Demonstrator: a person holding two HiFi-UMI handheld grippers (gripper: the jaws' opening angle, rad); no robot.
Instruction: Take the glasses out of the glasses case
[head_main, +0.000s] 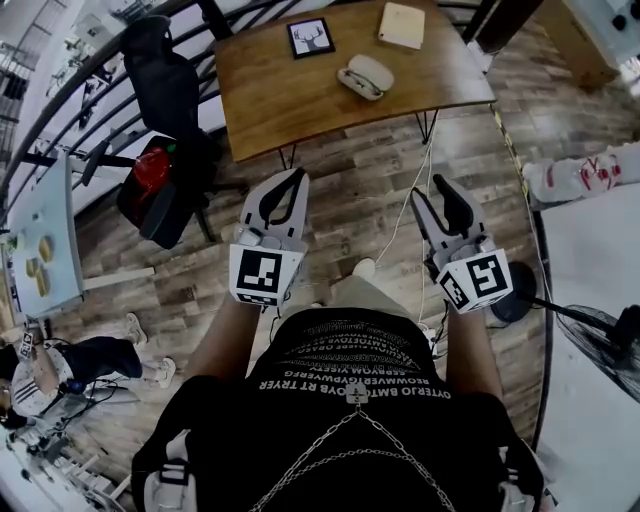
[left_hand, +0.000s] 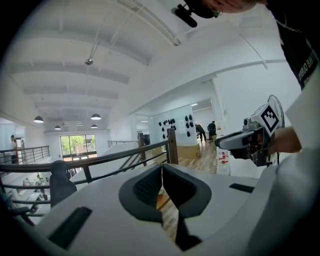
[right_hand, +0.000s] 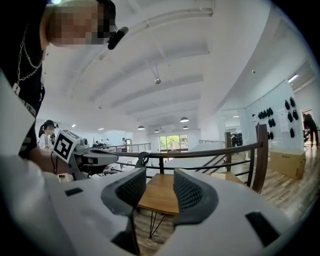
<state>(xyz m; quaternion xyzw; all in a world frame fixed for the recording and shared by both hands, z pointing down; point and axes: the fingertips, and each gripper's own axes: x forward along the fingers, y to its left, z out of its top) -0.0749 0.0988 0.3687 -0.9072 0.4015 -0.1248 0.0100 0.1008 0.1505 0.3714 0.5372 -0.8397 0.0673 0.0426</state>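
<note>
While the glasses case lies on the far right part of the desk, well apart from both of my grippers, nothing of the task is yet done. It is a pale, rounded oval shell with a darker line along its near edge. I cannot tell whether that is a seam or a lid ajar, and no glasses show. Beyond it lie a tan pad and a framed picture.

My left gripper has its jaws pressed together on nothing. My right gripper has its jaws parted a moderate way, also empty, with the desk showing through the gap. Both hang over the plank floor, short of the desk.

As I judge it, the shell looks smooth and hard, so my ribbed pads may skid off its curve. A pinch with one gripper alone could push it across the slick wood toward the edge. Prying the lid without holding the base would lift the whole case. The glasses inside are likely thin, and a hard squeeze could bend them. The desk is warm brown wood with rounded corners, on thin metal legs.
</note>
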